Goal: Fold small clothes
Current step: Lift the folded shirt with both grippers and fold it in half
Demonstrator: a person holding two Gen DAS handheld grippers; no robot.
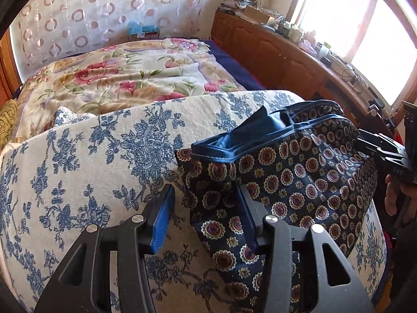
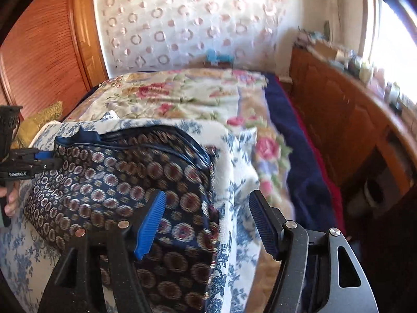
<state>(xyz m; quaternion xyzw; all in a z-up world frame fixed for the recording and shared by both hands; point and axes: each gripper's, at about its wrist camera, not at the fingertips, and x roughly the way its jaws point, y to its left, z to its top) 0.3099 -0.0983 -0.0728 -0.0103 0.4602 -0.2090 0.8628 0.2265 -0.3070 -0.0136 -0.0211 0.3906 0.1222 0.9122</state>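
Patterned shorts (image 1: 286, 180) lie on the blue-floral bedspread (image 1: 91, 156) over the bed; left hand-held gripper (image 1: 206, 219) spread, straddling the left edge — right hand-held gripper (image 2: 208, 221) spread, empty; fold step underway, probably; next: pinch both edges.

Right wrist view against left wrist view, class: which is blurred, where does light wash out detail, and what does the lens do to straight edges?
Right wrist view: motion blur smears the navy medallion-print shorts and the wooden cabinet. Left wrist view: sharp, but the bright window is blown out to white. Both views: fisheye bending curves the blue-floral white bedspread and darkens the corners.
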